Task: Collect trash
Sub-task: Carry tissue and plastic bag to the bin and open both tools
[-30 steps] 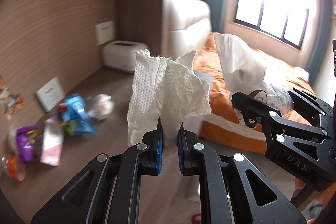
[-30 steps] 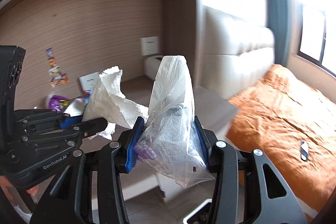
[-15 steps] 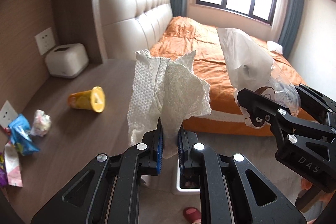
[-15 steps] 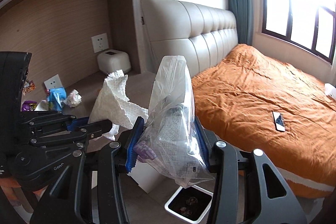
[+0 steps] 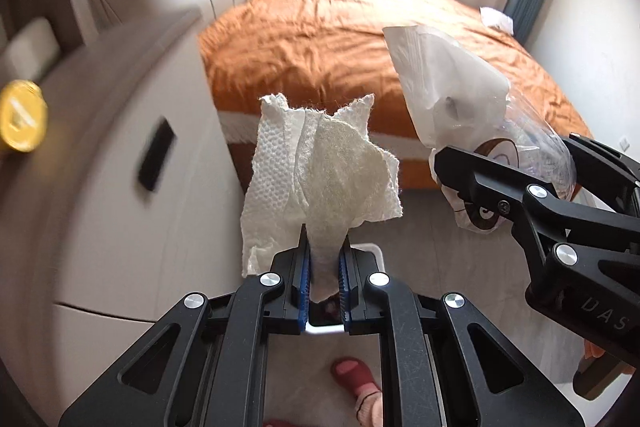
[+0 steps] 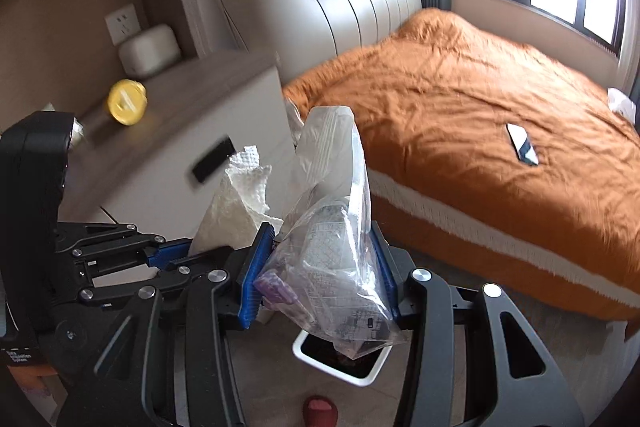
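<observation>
Paper towel pinched in the left gripper and plastic bag clamped in the right gripper hang above the white bin; centre both over its opening before letting go.

Can't see much of the bin from my end: the bag covers its far side in the right view, and in the left view the left gripper and the paper towel hide nearly all of it. The nightstand and yellow cup are smeared with blur. The bag's contents are too crumpled to make out. A red slipper is cut off at the bottom edge.
</observation>
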